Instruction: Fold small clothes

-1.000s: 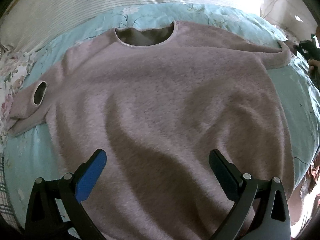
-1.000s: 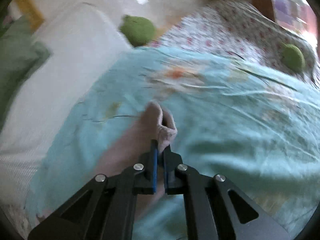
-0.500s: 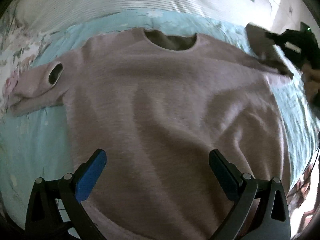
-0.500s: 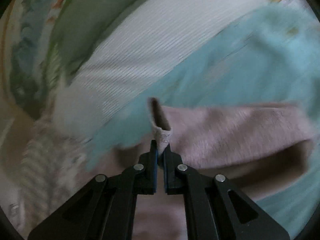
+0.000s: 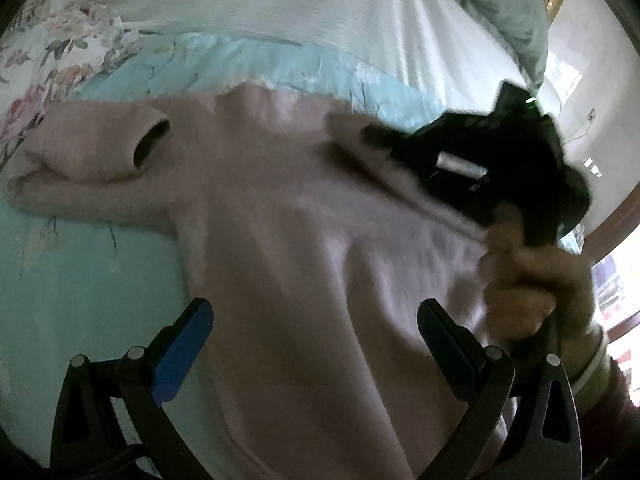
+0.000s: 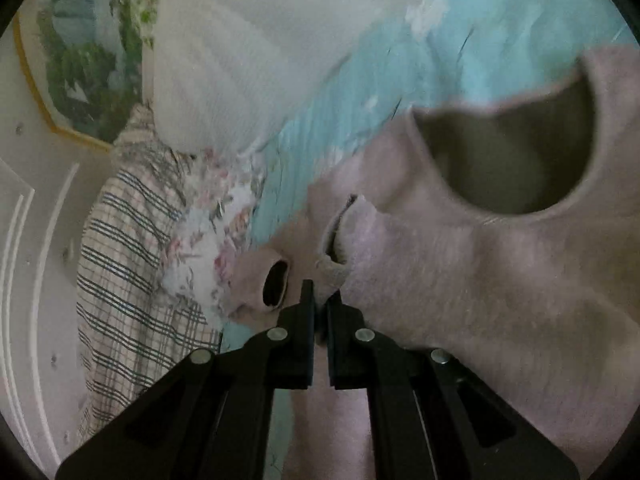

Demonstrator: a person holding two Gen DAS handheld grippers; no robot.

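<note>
A fuzzy pink sweater (image 5: 304, 240) lies flat on a light blue bedspread (image 5: 80, 272). Its left sleeve, with an open cuff (image 5: 150, 142), is folded in at the left. My left gripper (image 5: 316, 328) is open and empty above the sweater's lower body. My right gripper (image 6: 320, 300) is shut on the right sleeve cuff (image 6: 340, 240) and holds it over the sweater's chest, near the neck opening (image 6: 508, 160). It also shows in the left wrist view (image 5: 472, 160), held by a hand. The left cuff also shows in the right wrist view (image 6: 276, 282).
A white ribbed pillow (image 5: 280, 4) lies beyond the sweater. A floral sheet (image 5: 60, 52) and a plaid cloth (image 6: 132, 272) lie at the bed's left side. A green pillow (image 5: 512, 12) is at the far right. A framed picture (image 6: 76, 64) hangs on the wall.
My right gripper has carried the right sleeve cuff leftward across the sweater's chest, folding the sleeve over the body. My left gripper's view has swung left; it stays open.
</note>
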